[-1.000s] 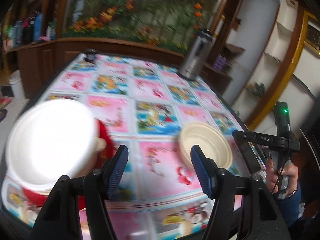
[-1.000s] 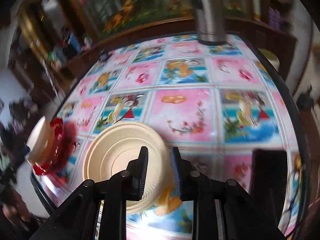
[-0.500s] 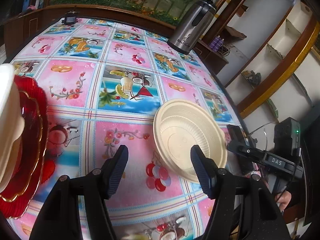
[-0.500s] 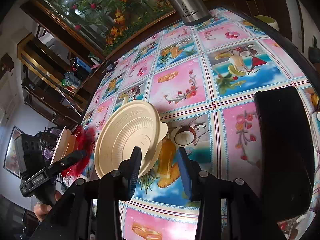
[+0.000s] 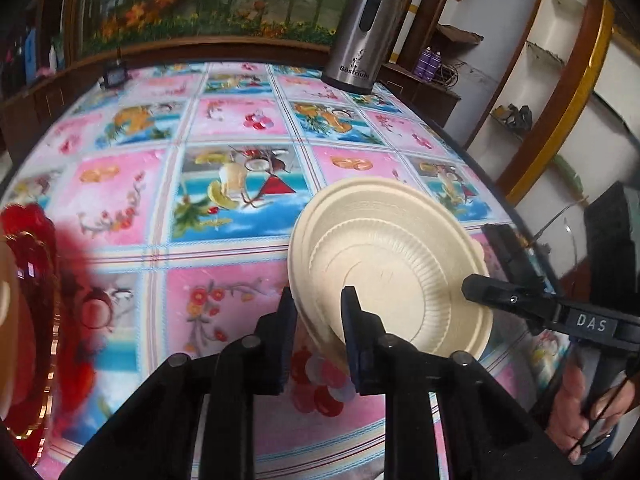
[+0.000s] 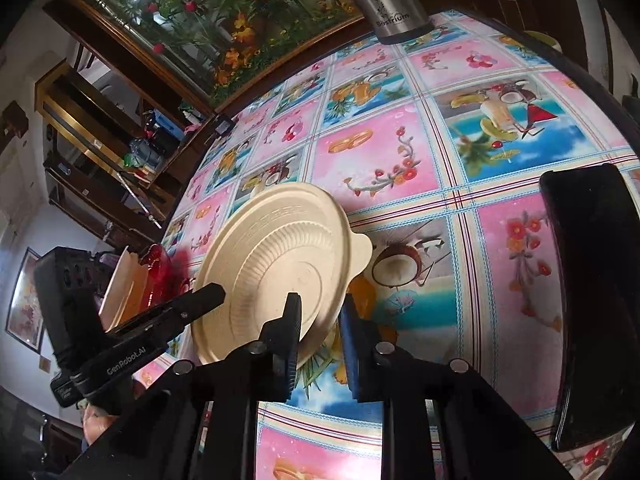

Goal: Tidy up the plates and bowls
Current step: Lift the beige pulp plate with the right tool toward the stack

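Observation:
A cream disposable bowl (image 5: 384, 264) is held tilted above the table, between both grippers. My left gripper (image 5: 318, 308) is shut on its near-left rim. My right gripper (image 6: 318, 312) is shut on the opposite rim of the same bowl (image 6: 280, 264). The right gripper also shows in the left wrist view (image 5: 492, 292), touching the bowl's right edge. A red plate with a gold rim (image 5: 36, 308) holds a cream bowl (image 5: 6, 320) at the far left; this stack shows in the right wrist view too (image 6: 140, 280).
The table carries a pink and blue patterned cloth (image 5: 224, 128). A steel thermos jug (image 5: 364, 36) stands at the far edge. A black phone (image 6: 592, 292) lies flat on the right of the table. A small black object (image 5: 114, 76) sits at the far left corner.
My left gripper has closed from wide open onto the bowl's rim. The bowl has tilted up, and the red plate stack has slid towards the left edge of the view.

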### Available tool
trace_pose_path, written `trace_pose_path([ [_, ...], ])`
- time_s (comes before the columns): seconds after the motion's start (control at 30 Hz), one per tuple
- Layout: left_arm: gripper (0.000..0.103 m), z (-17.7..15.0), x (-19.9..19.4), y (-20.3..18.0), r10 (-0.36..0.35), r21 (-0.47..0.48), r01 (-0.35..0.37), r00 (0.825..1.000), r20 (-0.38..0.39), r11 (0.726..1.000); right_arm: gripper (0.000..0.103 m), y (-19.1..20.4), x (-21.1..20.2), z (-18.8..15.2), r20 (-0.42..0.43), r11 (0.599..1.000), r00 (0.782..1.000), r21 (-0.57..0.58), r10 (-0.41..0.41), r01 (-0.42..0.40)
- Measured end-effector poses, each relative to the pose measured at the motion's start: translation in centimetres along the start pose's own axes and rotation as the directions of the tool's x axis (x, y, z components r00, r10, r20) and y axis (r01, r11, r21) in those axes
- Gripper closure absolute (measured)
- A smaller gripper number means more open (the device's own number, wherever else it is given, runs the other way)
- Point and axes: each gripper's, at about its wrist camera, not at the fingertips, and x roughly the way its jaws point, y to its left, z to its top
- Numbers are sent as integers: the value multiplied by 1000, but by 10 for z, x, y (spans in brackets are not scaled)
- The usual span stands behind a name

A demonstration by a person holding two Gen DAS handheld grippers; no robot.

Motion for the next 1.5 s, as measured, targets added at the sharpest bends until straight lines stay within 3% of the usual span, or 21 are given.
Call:
trace_pose_path([
  [0.9,78,-8,-58,23,34,-32,-31,992,122,999,82,59,-4,-3,2,994,1000,-104,18,-17],
  [1.27,78,-4,-98,45,62,-77,-47,977,204,996,82,96,-4,7,-9,988,998,-144,61,-62],
  [1.43,78,-1,-123,62,100,-109,-74,962,255,991,82,125,-1,15,-10,978,996,-184,93,-93],
  [1.5,73,0,-132,69,115,-126,-83,955,273,989,82,138,1,18,-14,973,994,-203,105,-106],
])
